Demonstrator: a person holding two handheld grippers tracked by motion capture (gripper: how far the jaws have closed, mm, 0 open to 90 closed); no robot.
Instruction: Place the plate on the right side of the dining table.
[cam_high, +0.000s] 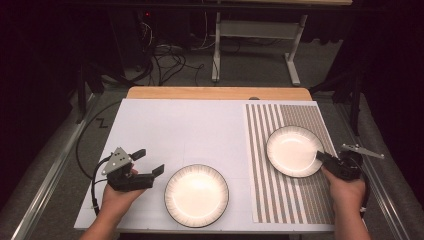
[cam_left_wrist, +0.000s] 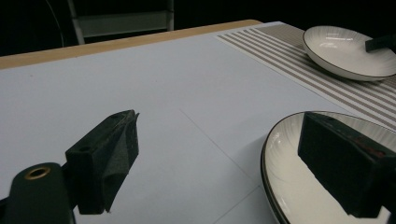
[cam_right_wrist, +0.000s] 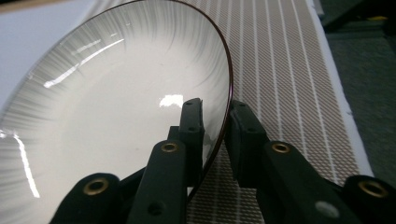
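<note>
**Item 1, far plate** (cam_high: 294, 151). White, shallow, dark-rimmed, with fine grey radial lines. It sits on the striped mat (cam_high: 300, 200) at the right of the bench (cam_high: 175, 130). The right hand-held gripper (cam_high: 320, 155) has its near-right rim between the jaws, one jaw inside the well and one outside. In the right gripper view the plate (cam_right_wrist: 116, 107) shows a sliver of gap at the outer jaw, so the jaws stand nearly closed around the rim, and whether they pinch it hard cannot be told.

*Risk:* the hold sits at one edge only. If the plate is lifted, its weight would likely lever it downward and the glazed rim could slide out from between the pads. If the jaws are slackening, the plate may drop or skid on the mat.

**Item 2, near plate** (cam_high: 196, 195). Same pattern. It lies flat on the white sheet (cam_high: 175, 130) near the front edge, just left of the mat. The left hand-held gripper (cam_high: 148, 162) is beside its left rim, with jaws wide apart and nothing between them. In the left gripper view one jaw overlaps the plate (cam_left_wrist: 289, 186), but contact cannot be told.

*Risk:* a low approach could knock the rim and push the plate towards the mat's edge or the front of the bench. A shallow bite would probably slip.

**Item 3, surroundings.** Cables trail from both grippers and could snag on the bench edge.
</note>
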